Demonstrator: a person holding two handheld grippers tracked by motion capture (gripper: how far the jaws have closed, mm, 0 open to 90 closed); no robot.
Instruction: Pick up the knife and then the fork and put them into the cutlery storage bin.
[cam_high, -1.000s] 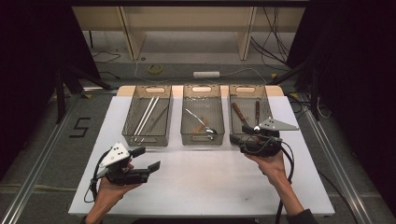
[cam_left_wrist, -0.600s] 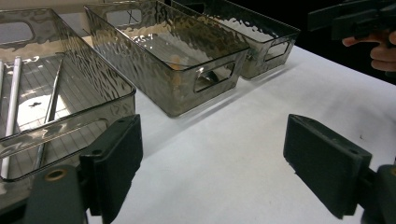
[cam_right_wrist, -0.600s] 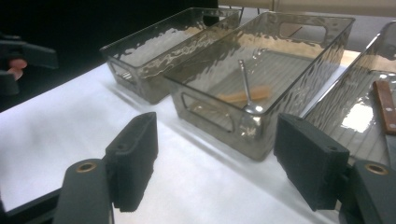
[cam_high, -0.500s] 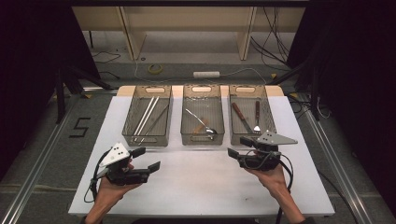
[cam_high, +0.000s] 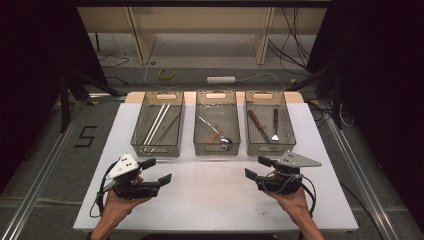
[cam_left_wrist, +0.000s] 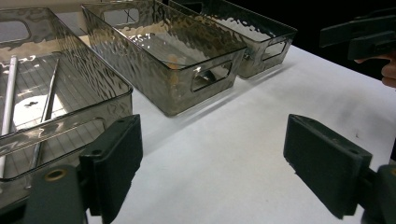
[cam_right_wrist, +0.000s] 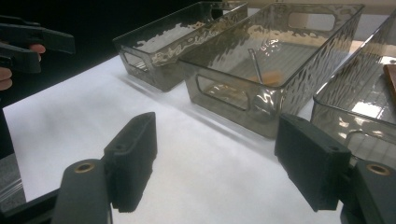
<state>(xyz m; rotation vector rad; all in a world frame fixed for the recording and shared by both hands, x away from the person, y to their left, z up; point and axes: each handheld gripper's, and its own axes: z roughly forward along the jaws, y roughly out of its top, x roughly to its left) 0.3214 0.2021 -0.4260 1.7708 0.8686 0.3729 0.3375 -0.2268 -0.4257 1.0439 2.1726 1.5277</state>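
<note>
A lab or recording studio rather than a home. A white table (cam_high: 215, 200) stands on grey floor, with black curtains (cam_high: 35, 60) hanging at both sides of it. Beyond the table, cables (cam_high: 295, 55) and a power strip (cam_high: 221, 79) lie loose; left of it, a taped "5" (cam_high: 85, 136) marks the floor.

A black numeral "5" (cam_high: 86, 136) is marked on the grey floor (cam_high: 45, 150) left of the white table (cam_high: 215, 200).
</note>
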